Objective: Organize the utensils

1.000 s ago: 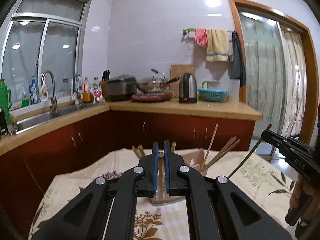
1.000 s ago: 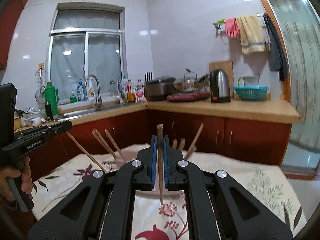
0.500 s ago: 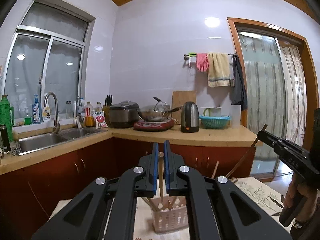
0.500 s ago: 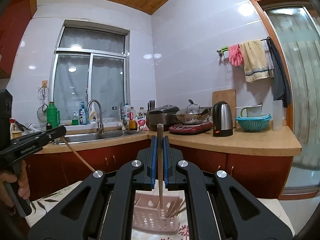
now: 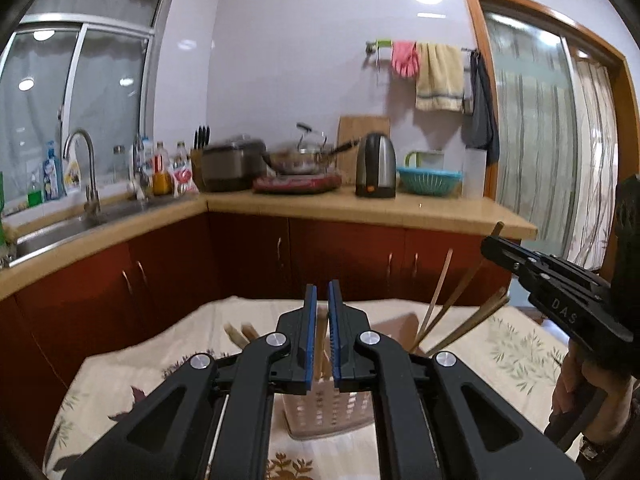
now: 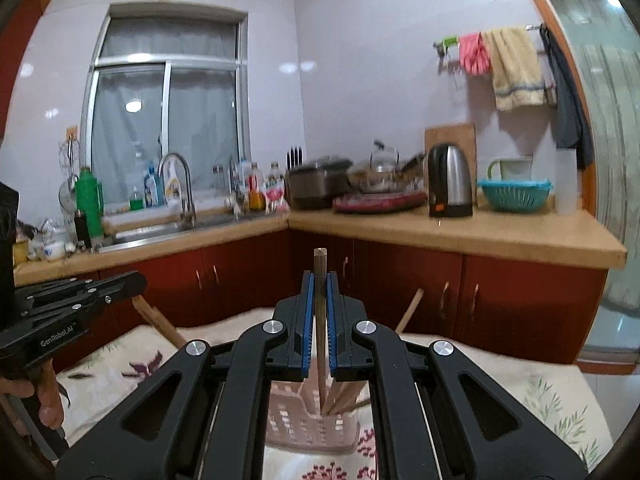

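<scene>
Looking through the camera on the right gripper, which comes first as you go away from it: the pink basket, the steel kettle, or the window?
1. Pink basket: just below the right gripper, on the table.
2. Steel kettle: on the counter, right of centre.
3. Window: on the back wall, left, behind the sink.

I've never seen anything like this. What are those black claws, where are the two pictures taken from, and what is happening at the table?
There is no robot here. A person holds a black two-finger gripper in each hand, and each gripper carries a wide-angle camera looking along its fingers. One picture looks out from the left gripper, with the right gripper at its right edge; the other looks out from the right one. On a flowered tablecloth stands a pink perforated basket with several wooden chopsticks leaning in it. The right gripper is shut on an upright chopstick over the basket. The left gripper's jaws are just opening, with a second chopstick between them.
</scene>
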`<action>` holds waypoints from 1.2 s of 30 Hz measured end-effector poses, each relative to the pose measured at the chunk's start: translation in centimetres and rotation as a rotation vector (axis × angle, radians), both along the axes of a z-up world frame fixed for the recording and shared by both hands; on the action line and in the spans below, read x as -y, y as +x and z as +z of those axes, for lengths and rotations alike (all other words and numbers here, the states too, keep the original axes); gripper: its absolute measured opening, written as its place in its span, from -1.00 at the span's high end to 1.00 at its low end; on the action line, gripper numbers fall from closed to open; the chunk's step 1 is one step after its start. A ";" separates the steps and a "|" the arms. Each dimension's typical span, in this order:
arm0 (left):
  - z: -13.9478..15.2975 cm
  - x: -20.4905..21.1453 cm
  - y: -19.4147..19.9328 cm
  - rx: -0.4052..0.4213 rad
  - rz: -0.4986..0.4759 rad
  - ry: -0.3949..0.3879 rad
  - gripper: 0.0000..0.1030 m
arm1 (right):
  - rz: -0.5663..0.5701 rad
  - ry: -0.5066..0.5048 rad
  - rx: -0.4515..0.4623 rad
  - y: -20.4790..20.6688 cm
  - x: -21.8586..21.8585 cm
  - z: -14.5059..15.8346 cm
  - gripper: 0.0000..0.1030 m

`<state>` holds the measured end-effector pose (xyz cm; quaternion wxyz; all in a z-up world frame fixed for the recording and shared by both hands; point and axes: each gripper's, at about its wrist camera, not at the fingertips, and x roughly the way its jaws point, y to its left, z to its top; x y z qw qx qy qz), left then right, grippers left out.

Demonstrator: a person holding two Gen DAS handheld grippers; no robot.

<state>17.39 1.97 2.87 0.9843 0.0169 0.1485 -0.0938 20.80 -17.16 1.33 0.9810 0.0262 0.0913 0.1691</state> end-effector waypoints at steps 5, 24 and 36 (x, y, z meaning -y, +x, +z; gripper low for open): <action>-0.6 -0.4 -0.6 -0.013 0.037 -0.024 0.12 | -0.007 0.013 -0.029 -0.5 -0.1 -0.9 0.68; 0.4 -0.1 -9.3 0.034 0.147 -0.015 -0.54 | -0.124 0.009 -0.042 -9.8 1.3 0.1 0.08; 0.1 -0.5 -15.2 0.034 0.172 -0.021 -0.60 | -0.155 -0.023 -0.041 -16.6 1.5 -0.1 -0.02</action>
